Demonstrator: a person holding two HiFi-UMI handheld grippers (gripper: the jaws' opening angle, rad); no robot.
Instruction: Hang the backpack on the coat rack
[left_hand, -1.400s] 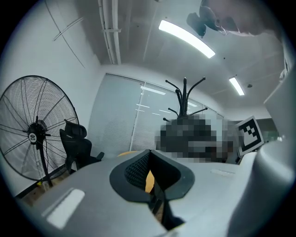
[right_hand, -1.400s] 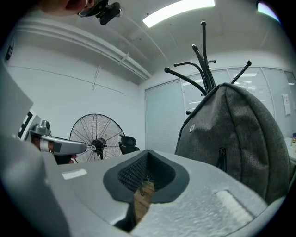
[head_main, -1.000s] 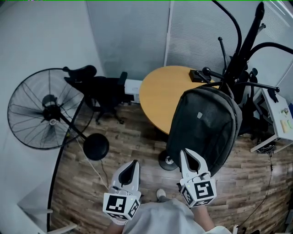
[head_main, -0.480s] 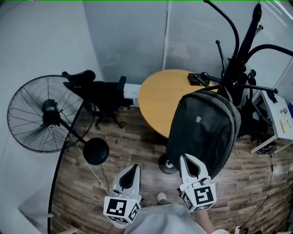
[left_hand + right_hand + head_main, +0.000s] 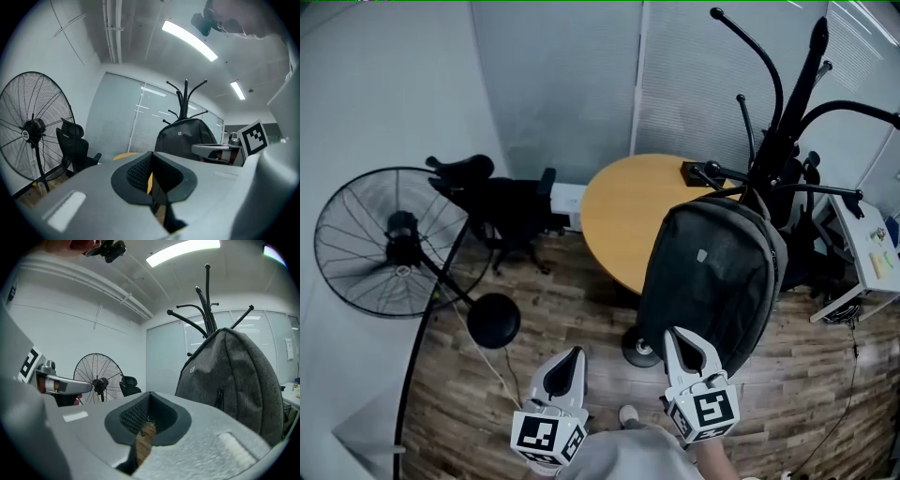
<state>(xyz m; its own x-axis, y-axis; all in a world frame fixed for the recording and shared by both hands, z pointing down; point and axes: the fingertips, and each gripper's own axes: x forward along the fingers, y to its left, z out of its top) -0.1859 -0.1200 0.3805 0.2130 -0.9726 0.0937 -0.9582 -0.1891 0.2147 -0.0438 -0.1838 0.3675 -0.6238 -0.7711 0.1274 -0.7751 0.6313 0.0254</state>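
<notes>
a: where's the backpack [image 5: 712,277]?
b: hanging on the coat rack [image 5: 792,103], its top up among the rack's arms, beside the round table [image 5: 623,211]. in the head view it's at 1 o'clock from the right gripper [image 5: 675,336]. the bag's bottom is right at the tip; touching or not, can't tell.
a: grippers?
b: both clenched, nothing in either. the left gripper [image 5: 573,353] is at 9 o'clock of the right one, apart from the bag.
a: view differences?
b: only the head view gives the wood floor [image 5: 562,309], the table top and the fan [image 5: 380,239] base. the right gripper view has the bag at 2 o'clock and shows its zip pull [image 5: 219,398]. the left gripper view has the bag at 1, the fan at 9 and the right gripper's marker cube [image 5: 255,137] at 3.
</notes>
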